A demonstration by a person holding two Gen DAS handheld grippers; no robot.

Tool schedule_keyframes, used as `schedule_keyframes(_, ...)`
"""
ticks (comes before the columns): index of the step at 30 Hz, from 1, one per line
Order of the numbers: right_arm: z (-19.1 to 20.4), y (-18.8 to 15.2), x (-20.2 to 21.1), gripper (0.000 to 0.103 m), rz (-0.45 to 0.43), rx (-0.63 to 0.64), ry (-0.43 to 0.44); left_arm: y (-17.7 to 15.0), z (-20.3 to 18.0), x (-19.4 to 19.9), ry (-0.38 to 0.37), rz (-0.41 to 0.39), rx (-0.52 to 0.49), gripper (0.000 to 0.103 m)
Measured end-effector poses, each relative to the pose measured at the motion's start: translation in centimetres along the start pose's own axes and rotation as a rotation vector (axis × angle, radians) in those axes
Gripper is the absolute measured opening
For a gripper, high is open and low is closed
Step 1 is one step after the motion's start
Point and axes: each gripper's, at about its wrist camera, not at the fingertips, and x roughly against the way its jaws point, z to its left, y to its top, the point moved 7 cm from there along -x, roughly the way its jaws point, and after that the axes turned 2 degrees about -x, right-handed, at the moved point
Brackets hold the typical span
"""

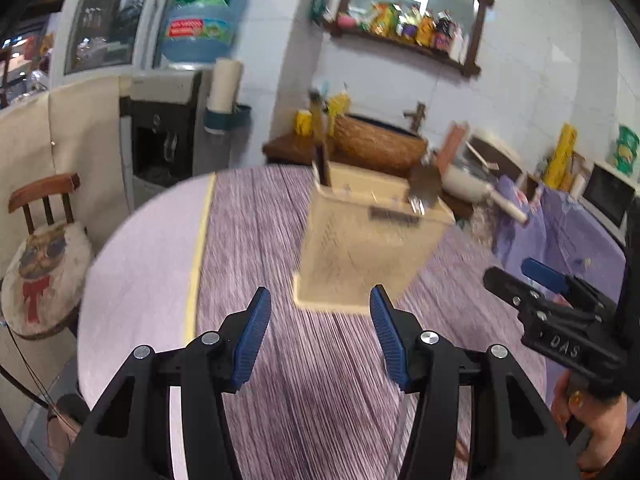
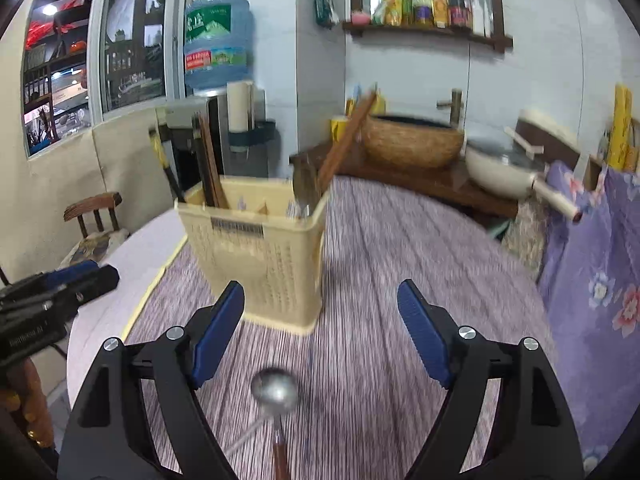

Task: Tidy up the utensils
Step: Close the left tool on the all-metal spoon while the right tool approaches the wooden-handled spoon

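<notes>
1. Cream plastic utensil holder (image 2: 260, 256), perforated walls, barcode label near the rim, upright on the purple wood-grain surface (image 2: 400, 280), inner dividers visible.
2. Dark chopsticks (image 2: 210, 168) upright in its left compartment; brown-handled metal utensil (image 2: 306, 186) leaning in the right one.
3. Metal spoon (image 2: 275, 392) with brown handle flat on the surface, near the lens, between the right gripper (image 2: 320, 312) fingers.
4. Right jaws wide, holding nothing.
5. Left gripper (image 1: 320, 316) jaws partly apart, empty, in front of the holder.
</notes>
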Motion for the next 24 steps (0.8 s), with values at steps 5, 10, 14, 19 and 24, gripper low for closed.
schedule_keyframes(5, -1.5, -6.1, -0.5, 0.079, 0.107, -0.016, -0.026, -5.1, -3.1, -1.7, -0.053, 0.129, -0.078, 0.05)
schedule_keyframes(10, -3.1, -10.8, -0.8, 0.078, 0.179, -0.059, -0.044, -8.4, -5.2, -3.0, -0.088, 0.215, -0.125, 0.046)
schedule_keyframes(14, -4.4, -12.3, -0.6, 0.078, 0.194, -0.104, -0.052, -9.7, -6.0, -4.3, -0.089, 0.259, -0.146, 0.042)
schedule_keyframes(19, -4.9, -12.5, -0.3, 0.078, 0.19, -0.132, -0.038, -10.5, -7.0, -5.4, -0.096, 0.296, -0.165, 0.037)
schedule_keyframes(24, -4.9, -12.4, -0.2, 0.078, 0.189, -0.145, -0.019, -10.4, -7.9, -6.2, -0.074, 0.299, -0.195, 0.033)
